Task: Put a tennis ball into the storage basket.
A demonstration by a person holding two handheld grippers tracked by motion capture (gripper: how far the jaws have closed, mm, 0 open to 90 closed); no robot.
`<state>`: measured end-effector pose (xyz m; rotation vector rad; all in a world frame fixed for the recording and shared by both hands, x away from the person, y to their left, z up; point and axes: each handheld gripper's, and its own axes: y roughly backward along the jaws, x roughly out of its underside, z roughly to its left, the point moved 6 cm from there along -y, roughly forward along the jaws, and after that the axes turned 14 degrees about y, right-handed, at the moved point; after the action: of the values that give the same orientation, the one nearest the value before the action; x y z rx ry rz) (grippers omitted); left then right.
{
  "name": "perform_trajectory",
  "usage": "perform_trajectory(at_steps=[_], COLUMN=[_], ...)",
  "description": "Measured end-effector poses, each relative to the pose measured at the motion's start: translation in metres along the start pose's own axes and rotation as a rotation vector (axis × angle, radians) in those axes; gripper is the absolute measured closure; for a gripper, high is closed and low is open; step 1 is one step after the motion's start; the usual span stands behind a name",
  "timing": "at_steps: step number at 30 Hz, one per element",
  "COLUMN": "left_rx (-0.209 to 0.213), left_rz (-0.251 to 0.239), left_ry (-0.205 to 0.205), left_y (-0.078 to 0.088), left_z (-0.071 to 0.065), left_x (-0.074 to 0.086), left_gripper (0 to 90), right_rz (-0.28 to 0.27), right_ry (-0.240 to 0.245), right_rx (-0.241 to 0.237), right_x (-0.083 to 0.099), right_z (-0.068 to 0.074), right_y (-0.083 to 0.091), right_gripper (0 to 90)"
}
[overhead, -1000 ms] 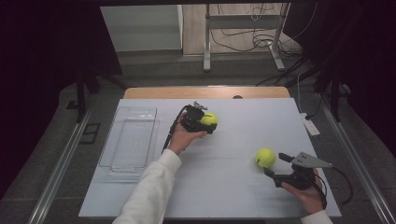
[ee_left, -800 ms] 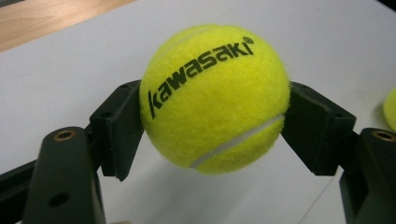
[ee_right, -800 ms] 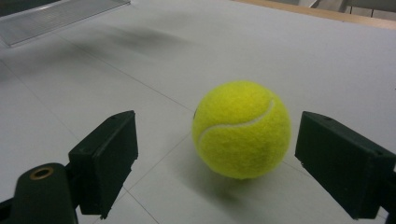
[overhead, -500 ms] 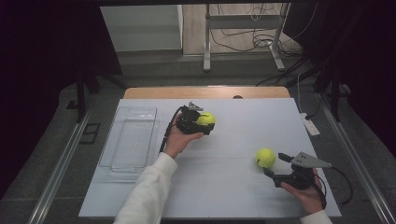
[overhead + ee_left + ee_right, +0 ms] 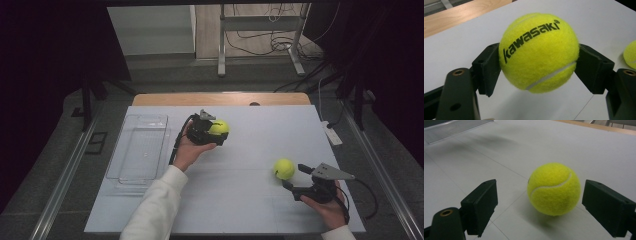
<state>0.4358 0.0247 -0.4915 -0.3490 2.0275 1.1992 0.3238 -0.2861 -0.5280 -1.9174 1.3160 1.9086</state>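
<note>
- left hand-held gripper (image 5: 214, 131): clamping a yellow tennis ball (image 5: 539, 52) between both pads, above the middle of the counter (image 5: 250, 200); ball is sitting clear of the surface in the left gripper view.
- held ball: round, so showing no long axis; black "kawasaki" lettering is running diagonally up its face, white seam curving below.
- right hand-held gripper (image 5: 299, 177): jaws standing wide, touching nothing, near the counter's right front edge.
- second tennis ball (image 5: 554, 189): resting on the counter between the open jaws, apart from both pads, seam arcing across its top.
- clear tray (image 5: 137, 150): lying along the left edge.
- open room: bare surface is stretching between the two balls and the front edge.
</note>
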Motion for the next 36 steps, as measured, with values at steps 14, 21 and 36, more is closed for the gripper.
perform_trajectory(at_steps=[14, 21, 36], left_rx=[0.009, 0.013, 0.025], left_rz=[-0.022, -0.032, -0.053], left_ry=[-0.014, -0.005, -0.004], left_y=[0.013, 0.018, 0.027], left_z=[-0.001, 0.002, 0.003], left_x=[0.003, 0.005, 0.008], left_gripper=[26.7, 26.7, 26.7], right_rz=[0.001, 0.003, 0.005], right_ry=[-0.002, -0.002, -0.002], right_rx=[0.003, 0.002, 0.003], right_x=[0.0, 0.0, 0.001], right_z=[0.0, 0.0, 0.0], right_y=[0.0, 0.0, 0.0], right_gripper=[13.8, 13.8, 13.8])
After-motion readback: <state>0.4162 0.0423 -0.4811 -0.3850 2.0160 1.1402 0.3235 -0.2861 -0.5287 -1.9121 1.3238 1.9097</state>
